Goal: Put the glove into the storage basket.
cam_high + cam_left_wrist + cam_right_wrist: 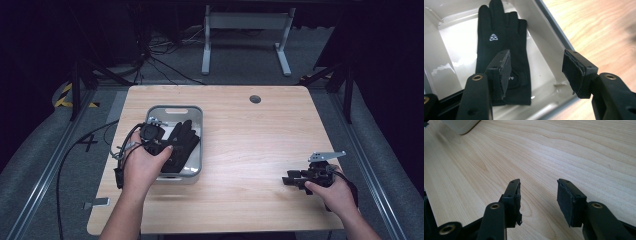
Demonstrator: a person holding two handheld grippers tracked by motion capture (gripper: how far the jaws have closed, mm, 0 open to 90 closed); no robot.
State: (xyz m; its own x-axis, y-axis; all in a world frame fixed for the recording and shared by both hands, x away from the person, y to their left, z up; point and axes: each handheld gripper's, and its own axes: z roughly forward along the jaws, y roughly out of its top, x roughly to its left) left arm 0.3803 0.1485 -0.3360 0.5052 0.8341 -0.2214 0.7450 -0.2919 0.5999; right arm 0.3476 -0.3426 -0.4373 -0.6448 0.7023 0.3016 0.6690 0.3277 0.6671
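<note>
The high view is looking forward and down from above the person's side, taking in the whole table [240, 150]. The left gripper view is looking steeply down from close above the tray [554, 32] and the glove [504, 50], which are sitting at nine o'clock on the table in the high view. The right gripper view is skimming low over bare wood, catching the tray's corner at eleven o'clock.

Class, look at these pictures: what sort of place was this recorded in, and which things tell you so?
Probably a lab or recording studio, not a home. A lone wooden table stands on grey carpet between dark curtains, cables trail across the floor, and yellow-black hazard tape marks one corner.
</note>
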